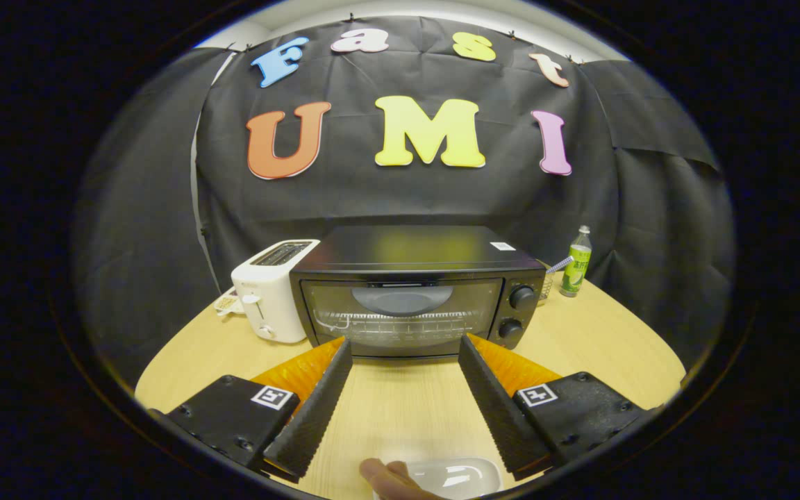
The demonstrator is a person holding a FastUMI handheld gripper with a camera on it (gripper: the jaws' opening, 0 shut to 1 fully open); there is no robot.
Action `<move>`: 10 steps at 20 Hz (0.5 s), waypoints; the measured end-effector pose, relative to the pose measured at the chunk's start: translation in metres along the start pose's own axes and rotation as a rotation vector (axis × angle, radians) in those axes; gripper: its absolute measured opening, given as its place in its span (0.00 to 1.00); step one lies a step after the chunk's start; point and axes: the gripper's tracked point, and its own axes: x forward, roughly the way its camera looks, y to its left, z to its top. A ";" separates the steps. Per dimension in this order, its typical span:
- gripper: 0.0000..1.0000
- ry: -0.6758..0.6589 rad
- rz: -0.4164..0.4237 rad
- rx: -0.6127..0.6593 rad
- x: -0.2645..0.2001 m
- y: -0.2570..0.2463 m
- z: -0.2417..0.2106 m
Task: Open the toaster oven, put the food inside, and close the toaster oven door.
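The gripper [405, 347] is held spread wide, with nothing pinched between the fingers [317, 410]; bare bench [601, 326] is seen in the gap. Both fingers are pointed at the oven [414, 292], with the tips stopped just short of its lower front edge.

The oven is parked toward the back of the bench, roughly mid-width, door shut. A wire rack can be seen through the glass, and a curved handle sits across the upper part of the door. Two knobs [521, 297] are stacked on the panel to the right of the door.

A toaster [271, 288] is set just beside the oven on its left, near the back-left edge of the bench, and something small and pale is tucked behind it, too hidden to be made out. A bottle [577, 264] is stood upright off to the right of the oven, near the back-right edge, a bit apart from it. Something glassy is wedged between bottle and oven, but it can't really be told what it is.

At the near edge of the bench, behind the fingertips, a pale shallow dish [459, 476] is seen, and a fingertip [386, 479] of a person's hand is laid at its left rim. No food can be picked out on it from here.
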 end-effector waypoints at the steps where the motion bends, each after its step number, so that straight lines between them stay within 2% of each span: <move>1: 1.00 -0.006 -0.007 -0.006 -0.005 -0.004 0.003; 5: 1.00 -0.044 -0.008 -0.028 -0.038 -0.014 0.027; 10: 1.00 -0.110 0.008 0.015 -0.095 -0.021 0.082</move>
